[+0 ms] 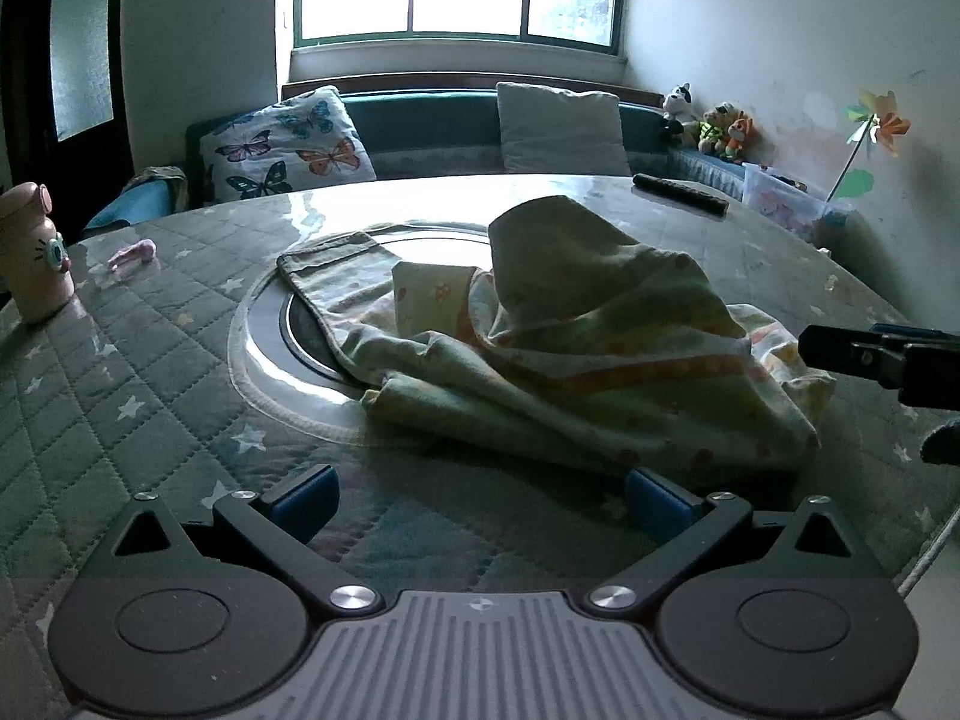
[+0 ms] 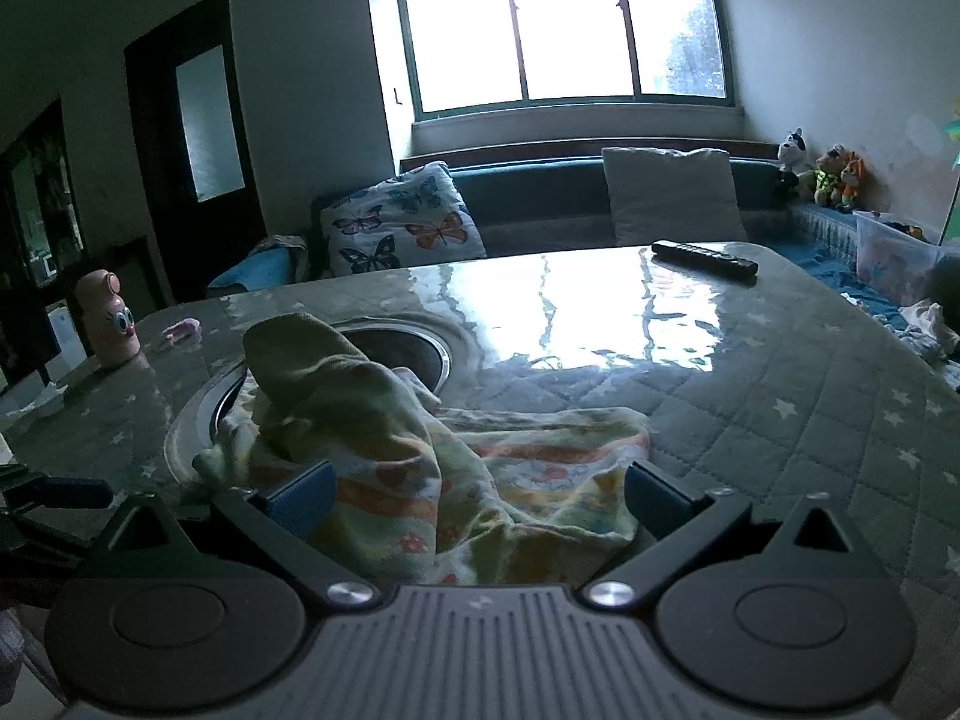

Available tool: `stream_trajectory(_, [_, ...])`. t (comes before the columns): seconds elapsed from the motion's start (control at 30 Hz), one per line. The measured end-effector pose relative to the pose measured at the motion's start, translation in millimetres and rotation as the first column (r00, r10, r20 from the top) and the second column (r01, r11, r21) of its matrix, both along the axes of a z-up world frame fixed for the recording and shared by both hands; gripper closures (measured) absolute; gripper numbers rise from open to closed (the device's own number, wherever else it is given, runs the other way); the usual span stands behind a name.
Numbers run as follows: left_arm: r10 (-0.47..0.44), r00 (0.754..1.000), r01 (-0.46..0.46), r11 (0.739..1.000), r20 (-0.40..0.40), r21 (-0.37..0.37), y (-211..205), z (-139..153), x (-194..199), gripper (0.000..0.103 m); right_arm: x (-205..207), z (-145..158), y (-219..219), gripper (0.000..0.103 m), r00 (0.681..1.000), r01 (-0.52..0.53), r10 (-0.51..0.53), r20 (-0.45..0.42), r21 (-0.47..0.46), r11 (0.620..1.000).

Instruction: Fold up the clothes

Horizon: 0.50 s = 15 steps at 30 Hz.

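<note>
A crumpled pale green and yellow garment (image 1: 558, 336) with orange print lies heaped in the middle of the quilted table (image 1: 120, 396), partly over a round recessed plate (image 1: 282, 354). My left gripper (image 1: 480, 504) is open just short of the garment's near edge, with bare table between its blue pads (image 1: 306, 501). In the right wrist view the garment (image 2: 456, 456) spreads between the wide-apart fingers of my right gripper (image 2: 477, 501), which is open; its pads do not press the cloth. The right gripper's finger (image 1: 870, 357) shows at the garment's right end.
A pink cartoon bottle (image 1: 36, 258) and a small pink item (image 1: 132, 255) sit at the table's left. A black remote control (image 2: 705, 258) lies at the far edge. Behind are a sofa with a butterfly pillow (image 1: 282, 144) and a clear plastic box (image 2: 894, 258).
</note>
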<state>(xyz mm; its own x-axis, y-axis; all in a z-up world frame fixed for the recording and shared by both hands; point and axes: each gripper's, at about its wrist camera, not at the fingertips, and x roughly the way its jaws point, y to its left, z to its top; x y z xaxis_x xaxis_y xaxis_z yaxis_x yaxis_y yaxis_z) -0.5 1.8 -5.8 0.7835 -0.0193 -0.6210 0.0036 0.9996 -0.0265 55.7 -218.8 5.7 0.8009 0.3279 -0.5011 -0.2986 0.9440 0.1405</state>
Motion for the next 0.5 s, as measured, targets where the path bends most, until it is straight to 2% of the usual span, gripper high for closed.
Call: stream_trajectory(0.5, [-0.004, 1.000, 0.004, 1.000, -0.017, 0.004, -2.3, 2.0, 2.5, 0.000, 6.2, 1.3, 7.6, 0.000, 1.000, -0.024, 0.024, -0.013, 0.002, 1.000])
